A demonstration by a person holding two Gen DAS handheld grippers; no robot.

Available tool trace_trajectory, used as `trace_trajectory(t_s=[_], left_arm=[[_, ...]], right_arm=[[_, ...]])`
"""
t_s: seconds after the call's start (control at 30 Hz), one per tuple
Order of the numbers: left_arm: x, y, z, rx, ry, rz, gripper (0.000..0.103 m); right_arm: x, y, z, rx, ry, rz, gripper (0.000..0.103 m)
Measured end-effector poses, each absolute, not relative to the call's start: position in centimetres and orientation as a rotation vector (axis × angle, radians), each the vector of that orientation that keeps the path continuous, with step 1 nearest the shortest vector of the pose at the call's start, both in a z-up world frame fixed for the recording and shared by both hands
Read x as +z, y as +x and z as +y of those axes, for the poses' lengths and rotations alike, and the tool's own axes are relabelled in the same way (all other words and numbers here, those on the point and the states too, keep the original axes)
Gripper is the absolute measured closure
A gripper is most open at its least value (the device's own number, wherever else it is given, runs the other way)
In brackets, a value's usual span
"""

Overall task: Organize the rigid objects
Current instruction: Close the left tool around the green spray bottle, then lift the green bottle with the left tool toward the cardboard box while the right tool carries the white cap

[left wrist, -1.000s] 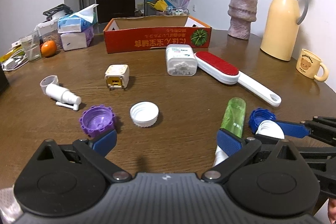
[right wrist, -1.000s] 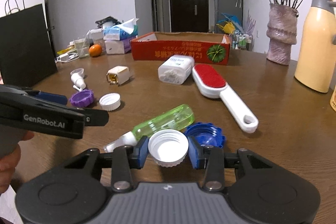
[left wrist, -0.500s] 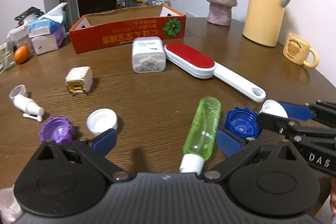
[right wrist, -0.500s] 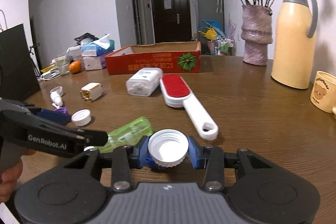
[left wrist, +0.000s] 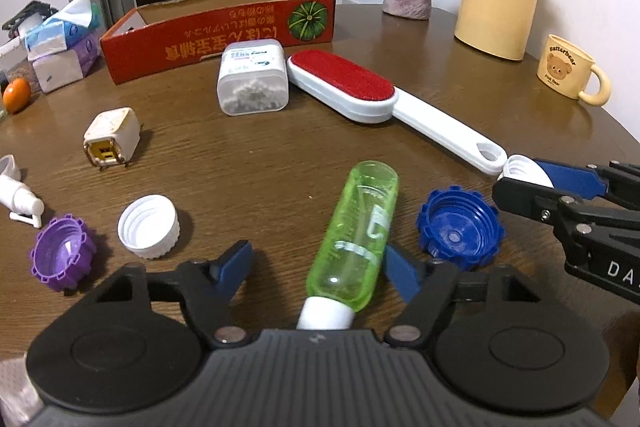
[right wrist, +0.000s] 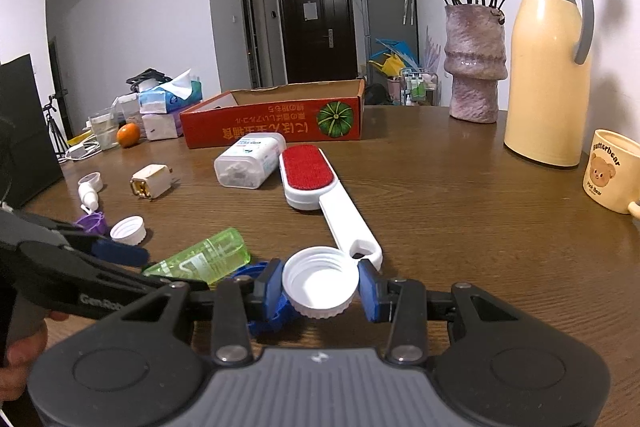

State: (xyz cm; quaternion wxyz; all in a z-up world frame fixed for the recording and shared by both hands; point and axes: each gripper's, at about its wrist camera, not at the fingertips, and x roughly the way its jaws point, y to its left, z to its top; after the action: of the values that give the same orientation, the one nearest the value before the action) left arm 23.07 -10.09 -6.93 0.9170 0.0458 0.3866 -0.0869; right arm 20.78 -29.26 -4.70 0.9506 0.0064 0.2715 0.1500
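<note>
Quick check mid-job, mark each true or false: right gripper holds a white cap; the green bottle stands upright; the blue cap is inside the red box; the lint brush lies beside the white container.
1. The right gripper holds a white cap. True.
2. The green bottle stands upright. False: it lies on its side between the closing left gripper jaws.
3. The blue cap is inside the red box. False: it sits on the table.
4. The lint brush lies beside the white container. True.

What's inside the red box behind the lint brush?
Only bare cardboard walls show inside the red box. Its front wall hides the floor, so any contents cannot be seen from either wrist view.
</note>
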Motion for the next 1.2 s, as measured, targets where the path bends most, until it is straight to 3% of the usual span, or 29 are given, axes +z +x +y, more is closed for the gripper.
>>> trace_trajectory(t_s=[0.17,0.27,1.2], left_arm=[[-6.8,22.6,-10.5,-0.215,0.11,0.775,0.064],[-6.7,22.4,-10.6,-0.223,0.114,0.77,0.071],[-2.2,19.7,-6.2,-0.177,0.04,0.644,0.071]], right_arm=[[-4.7,20.9,-29.2,0.298,0.021,0.553,0.064],[-4.7,20.9,-29.2,0.293,0.02,0.554,0.064],[-1.6,20.0,-24.9,0.288,-0.022,0.498,0.064]])
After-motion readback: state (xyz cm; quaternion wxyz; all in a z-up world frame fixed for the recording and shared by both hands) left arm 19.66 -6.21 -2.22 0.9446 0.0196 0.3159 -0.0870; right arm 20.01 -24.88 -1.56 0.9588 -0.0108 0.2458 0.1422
